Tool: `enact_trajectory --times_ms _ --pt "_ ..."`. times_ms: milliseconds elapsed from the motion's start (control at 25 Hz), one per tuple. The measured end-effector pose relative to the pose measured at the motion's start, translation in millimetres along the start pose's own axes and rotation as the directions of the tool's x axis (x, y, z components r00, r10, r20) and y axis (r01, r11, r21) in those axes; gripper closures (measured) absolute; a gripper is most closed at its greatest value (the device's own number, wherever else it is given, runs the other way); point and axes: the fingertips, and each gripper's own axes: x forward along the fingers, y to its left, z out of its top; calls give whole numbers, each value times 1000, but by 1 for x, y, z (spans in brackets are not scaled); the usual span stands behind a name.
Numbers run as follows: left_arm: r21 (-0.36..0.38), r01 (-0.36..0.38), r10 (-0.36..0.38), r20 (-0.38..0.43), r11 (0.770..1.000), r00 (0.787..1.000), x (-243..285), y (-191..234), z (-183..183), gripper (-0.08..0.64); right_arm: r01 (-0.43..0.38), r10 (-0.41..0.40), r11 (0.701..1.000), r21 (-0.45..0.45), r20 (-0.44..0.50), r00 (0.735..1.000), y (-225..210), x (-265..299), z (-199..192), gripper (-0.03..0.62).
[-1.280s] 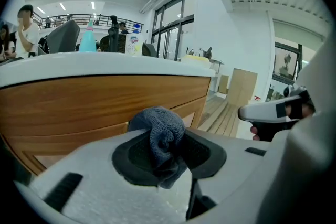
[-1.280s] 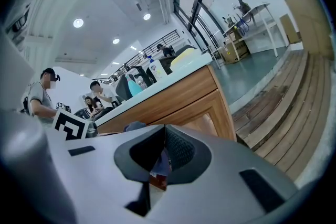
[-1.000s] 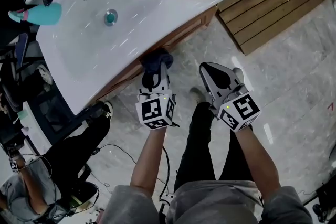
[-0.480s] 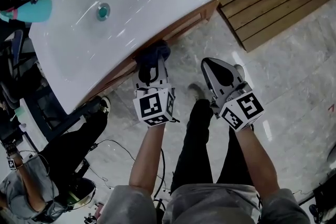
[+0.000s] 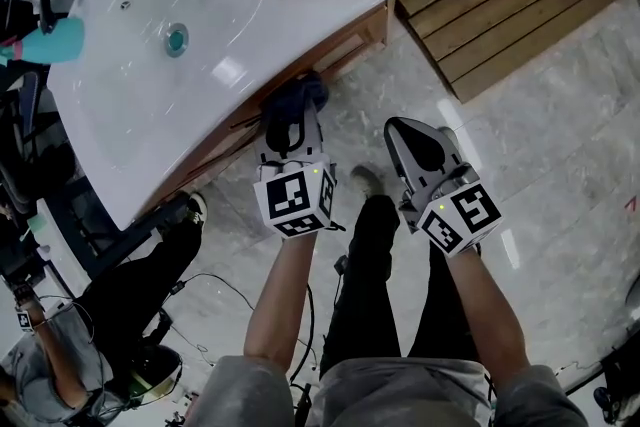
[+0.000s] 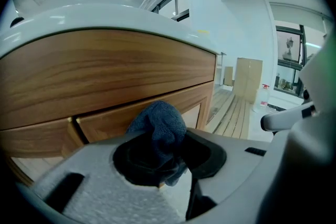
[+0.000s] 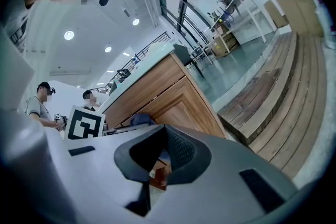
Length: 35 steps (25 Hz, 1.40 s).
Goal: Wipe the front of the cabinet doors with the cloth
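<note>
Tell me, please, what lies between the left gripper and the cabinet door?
Only the blue cloth, held by the left gripper, before the cabinet door; the left gripper view shows it.

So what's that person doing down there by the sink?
They're cleaning. The person holds a gripper in each hand. The left gripper is pinching a dark blue cloth and holding it right up at the wooden cabinet front under the white sink. The right gripper is shut with nothing in it, held off to the side above the floor.
</note>
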Motion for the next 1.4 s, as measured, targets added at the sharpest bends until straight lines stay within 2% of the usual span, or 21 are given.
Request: enact_trajectory --times_ms 1040,1400 --pt "42 128 -129 16 991 992 56 -105 51 448 29 -30 999 43 27 999 -61 -31 39 581" --pt "39 163 -164 13 986 986 77 -132 56 448 45 -47 997 62 24 999 -82 -38 43 581"
